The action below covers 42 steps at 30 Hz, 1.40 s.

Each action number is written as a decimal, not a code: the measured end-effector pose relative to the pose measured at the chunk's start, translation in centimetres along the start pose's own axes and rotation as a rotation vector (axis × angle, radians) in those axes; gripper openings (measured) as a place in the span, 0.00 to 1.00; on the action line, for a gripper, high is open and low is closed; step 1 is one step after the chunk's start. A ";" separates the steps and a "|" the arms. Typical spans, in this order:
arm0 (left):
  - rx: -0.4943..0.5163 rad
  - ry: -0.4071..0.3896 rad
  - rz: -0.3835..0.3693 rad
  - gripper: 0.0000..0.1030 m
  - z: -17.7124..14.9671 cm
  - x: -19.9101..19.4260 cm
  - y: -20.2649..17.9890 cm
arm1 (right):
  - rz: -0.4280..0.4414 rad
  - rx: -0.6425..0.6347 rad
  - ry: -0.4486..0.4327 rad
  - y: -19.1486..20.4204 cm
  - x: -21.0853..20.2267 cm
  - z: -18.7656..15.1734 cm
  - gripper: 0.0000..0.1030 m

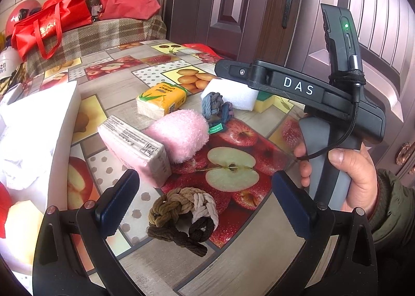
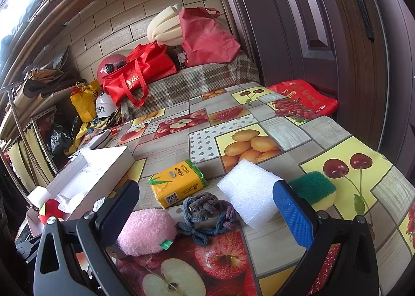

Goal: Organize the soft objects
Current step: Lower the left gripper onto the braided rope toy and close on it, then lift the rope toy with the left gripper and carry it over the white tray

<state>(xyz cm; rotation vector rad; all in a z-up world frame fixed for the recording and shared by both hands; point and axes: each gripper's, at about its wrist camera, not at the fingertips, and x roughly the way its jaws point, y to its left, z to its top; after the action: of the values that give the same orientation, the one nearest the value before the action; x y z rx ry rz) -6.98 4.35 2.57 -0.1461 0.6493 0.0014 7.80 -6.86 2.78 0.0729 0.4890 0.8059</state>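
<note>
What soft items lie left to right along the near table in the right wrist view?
Fluffy pink plush pad → blue-grey braided cord knot → white foam block → green-and-yellow scrubbing sponge. The yellow tissue pack sits farther back, above the pad and knot, so I leave it out.

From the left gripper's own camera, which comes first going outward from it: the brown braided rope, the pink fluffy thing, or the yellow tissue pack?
1. Brown braided rope: nearest, lying between the fingers of the open left gripper.
2. Pink fluffy thing: mid-table, beyond the rope.
3. Yellow tissue pack: farthest, behind the pink one.
</note>
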 end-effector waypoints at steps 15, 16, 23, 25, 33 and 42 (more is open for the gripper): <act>-0.249 -0.173 0.096 0.99 -0.5 -5.9 8.0 | 0.017 0.008 -0.002 0.1 -0.2 0.1 1.00; -0.220 -0.150 0.096 0.99 -0.6 -5.3 7.3 | 0.018 0.011 0.000 0.1 -0.2 0.1 1.00; 0.079 0.076 0.208 0.99 -0.3 0.3 1.0 | 0.018 0.009 0.001 0.0 -0.1 0.1 1.00; 0.086 0.137 0.199 0.99 -0.4 1.5 1.0 | 0.019 0.009 0.003 0.0 -0.1 0.1 1.00; 0.164 0.211 0.155 0.69 -1.1 3.5 -0.5 | 0.019 0.010 0.004 -0.1 -0.1 0.1 1.00; 0.197 0.184 0.152 0.41 -1.1 3.2 -1.3 | 0.020 0.011 0.005 -0.2 -0.1 0.2 1.00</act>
<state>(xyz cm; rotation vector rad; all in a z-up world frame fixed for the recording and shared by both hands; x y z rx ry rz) -5.03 2.78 -0.08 0.0951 0.8391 0.0710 7.95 -6.99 2.92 0.0866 0.4983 0.8233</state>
